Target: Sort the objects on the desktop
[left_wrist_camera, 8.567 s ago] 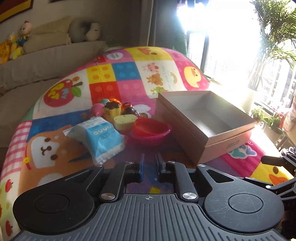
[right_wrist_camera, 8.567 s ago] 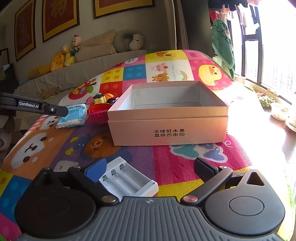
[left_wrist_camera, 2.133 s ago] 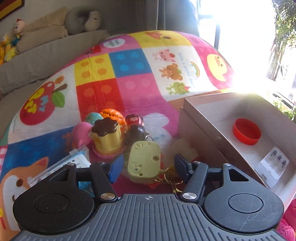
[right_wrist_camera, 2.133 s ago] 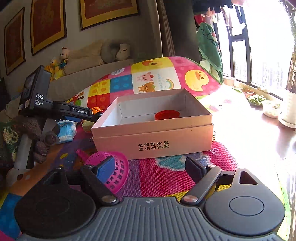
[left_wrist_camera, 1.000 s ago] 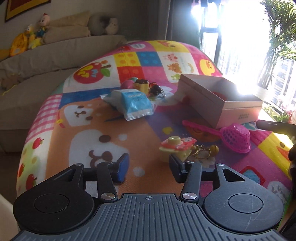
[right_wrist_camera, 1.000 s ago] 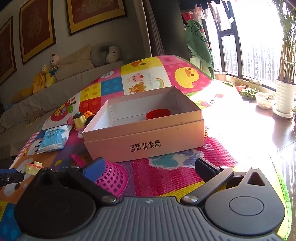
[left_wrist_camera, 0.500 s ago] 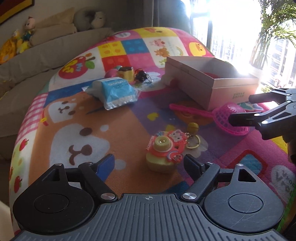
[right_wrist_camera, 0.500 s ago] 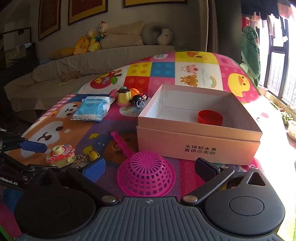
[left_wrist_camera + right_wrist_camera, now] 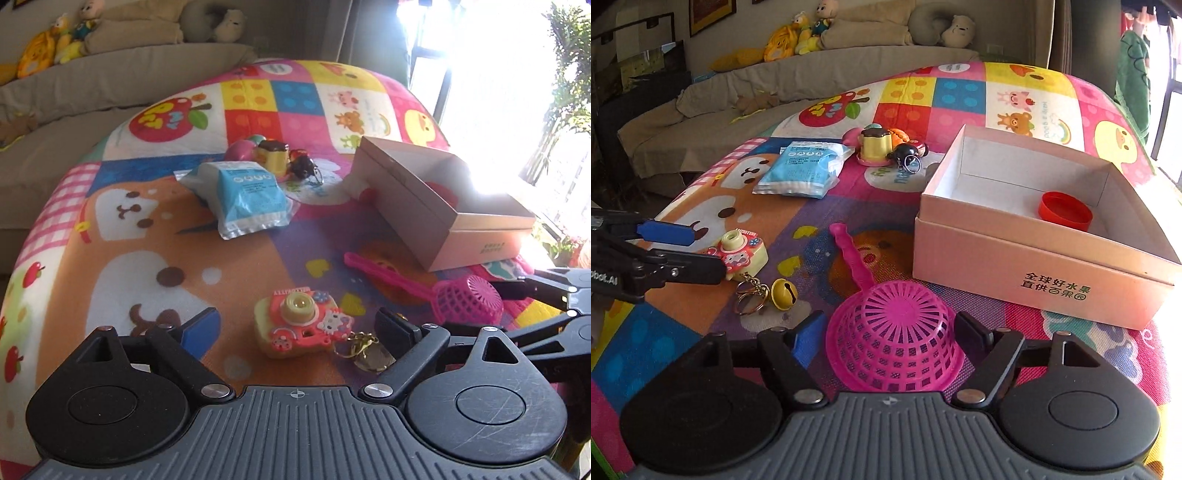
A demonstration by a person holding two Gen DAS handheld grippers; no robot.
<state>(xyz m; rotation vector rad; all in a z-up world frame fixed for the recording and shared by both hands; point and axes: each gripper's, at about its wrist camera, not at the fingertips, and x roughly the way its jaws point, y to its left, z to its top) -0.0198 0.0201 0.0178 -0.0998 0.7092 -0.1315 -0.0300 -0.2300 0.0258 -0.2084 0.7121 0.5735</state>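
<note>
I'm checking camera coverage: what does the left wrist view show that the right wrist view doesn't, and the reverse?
Only the left wrist view shows the potted palm by the window. Only the right wrist view clearly shows the red cap inside the box and framed pictures on the wall. Both share the toy camera, pink strainer, blue packet and play mat.

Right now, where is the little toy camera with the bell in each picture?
Left wrist view: the toy camera lies low in the middle, between the open left tongs, its bell low right of it.
Right wrist view: it sits at the left edge, between the left tongs' fingers.
Shared landmark: the pink strainer, right of the camera in both.
</note>
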